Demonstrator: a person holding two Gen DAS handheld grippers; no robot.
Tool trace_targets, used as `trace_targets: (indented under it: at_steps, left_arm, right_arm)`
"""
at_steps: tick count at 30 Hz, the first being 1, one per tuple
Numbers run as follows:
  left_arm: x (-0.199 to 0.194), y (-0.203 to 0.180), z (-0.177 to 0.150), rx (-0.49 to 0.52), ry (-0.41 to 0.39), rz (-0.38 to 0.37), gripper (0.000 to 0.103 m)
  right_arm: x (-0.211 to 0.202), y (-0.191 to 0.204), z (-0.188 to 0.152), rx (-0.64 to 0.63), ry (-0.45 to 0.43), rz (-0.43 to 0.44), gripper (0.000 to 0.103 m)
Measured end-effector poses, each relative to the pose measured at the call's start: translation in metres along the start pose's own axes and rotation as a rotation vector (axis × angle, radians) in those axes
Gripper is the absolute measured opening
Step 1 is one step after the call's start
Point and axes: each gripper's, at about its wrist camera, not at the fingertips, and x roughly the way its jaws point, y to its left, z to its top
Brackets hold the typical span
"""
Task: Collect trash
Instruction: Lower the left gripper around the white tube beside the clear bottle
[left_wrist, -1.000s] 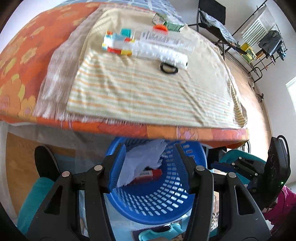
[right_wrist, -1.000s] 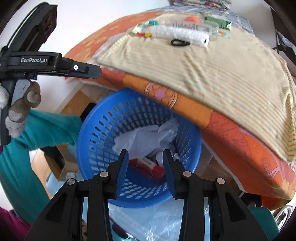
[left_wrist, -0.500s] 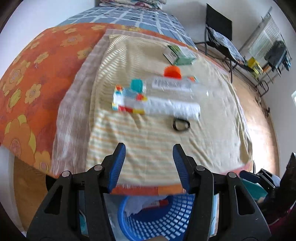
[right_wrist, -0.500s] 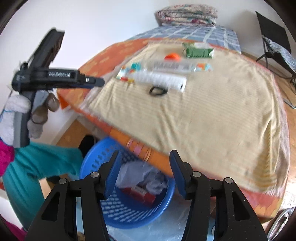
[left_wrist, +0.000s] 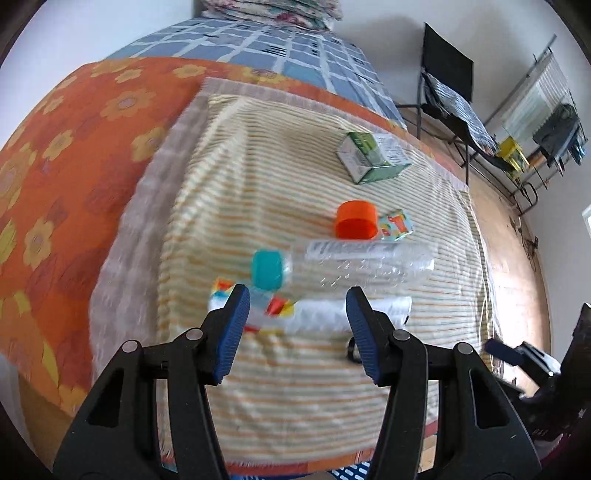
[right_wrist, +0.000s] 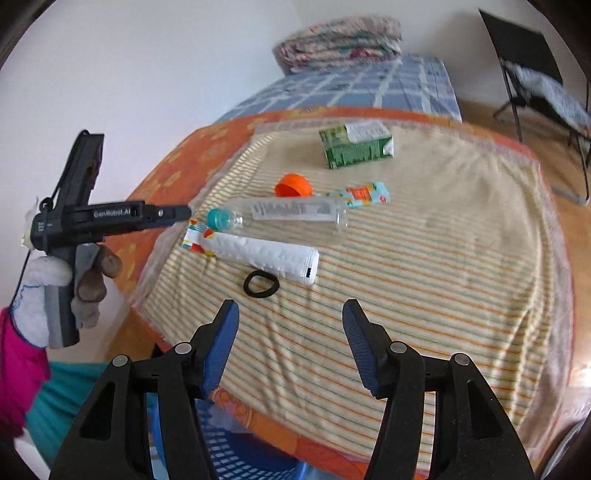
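The trash is spread on a striped cloth (right_wrist: 424, 258) covering the bed, beyond both grippers. In the left wrist view, the left gripper (left_wrist: 297, 299) is held above the near edge of the litter, its jaws parted about halfway with nothing between them; a white paper-wrapped roll (left_wrist: 343, 314) with a colourful end is seen through the gap, and a clear plastic bottle (left_wrist: 354, 264) with a teal cap lies just beyond it. Farther off, an orange cap (left_wrist: 356, 219), a small patterned wrapper (left_wrist: 397, 223) and a green carton (left_wrist: 373, 157) are seen.

The right gripper (right_wrist: 290, 314) is hung over bare cloth nearer the bed's edge, its jaws opening and empty. A black elastic ring (right_wrist: 260, 283) lies just beyond its fingertips, beside the roll.

The cloth is woven in thin orange and green stripes and laid over an orange floral blanket (left_wrist: 62, 177); a blue checked cover and folded bedding are seen at the far end. A blue perforated basket (right_wrist: 236, 454) is partly visible below the near edge. A black folding chair (left_wrist: 448, 85) stands on the wooden floor at far right.
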Motion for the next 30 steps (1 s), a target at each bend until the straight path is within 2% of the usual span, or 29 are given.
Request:
trace_targets:
  at_steps: [2, 3, 7, 18, 21, 23, 30]
  left_arm:
    - [0.010, -0.009, 0.002, 0.041, 0.042, -0.042, 0.056]
    - [0.020, -0.017, 0.002, 0.077, 0.091, -0.076, 0.056]
    - [0.044, -0.033, -0.004, 0.119, 0.155, -0.085, 0.056]
    - [0.082, -0.036, 0.001, 0.200, 0.157, 0.053, 0.056]
    - [0.093, -0.038, -0.003, 0.271, 0.166, 0.092, 0.063]
    - [0.093, -0.038, -0.007, 0.297, 0.164, 0.086, 0.067]
    - [0.086, -0.044, -0.020, 0.397, 0.192, 0.088, 0.068]
  right_arm:
    - [0.008, 0.000, 0.001, 0.019, 0.019, 0.005, 0.058]
    - [0.010, 0.000, 0.001, 0.026, 0.024, 0.008, 0.058]
    - [0.015, 0.003, 0.000, 0.031, 0.032, 0.020, 0.057]
    - [0.043, 0.003, -0.011, 0.067, 0.105, 0.047, 0.057]
    - [0.050, 0.000, -0.011, 0.090, 0.117, 0.054, 0.057]
    - [0.055, -0.003, -0.010, 0.113, 0.125, 0.063, 0.057]
    - [0.062, -0.010, -0.005, 0.174, 0.122, 0.082, 0.057]
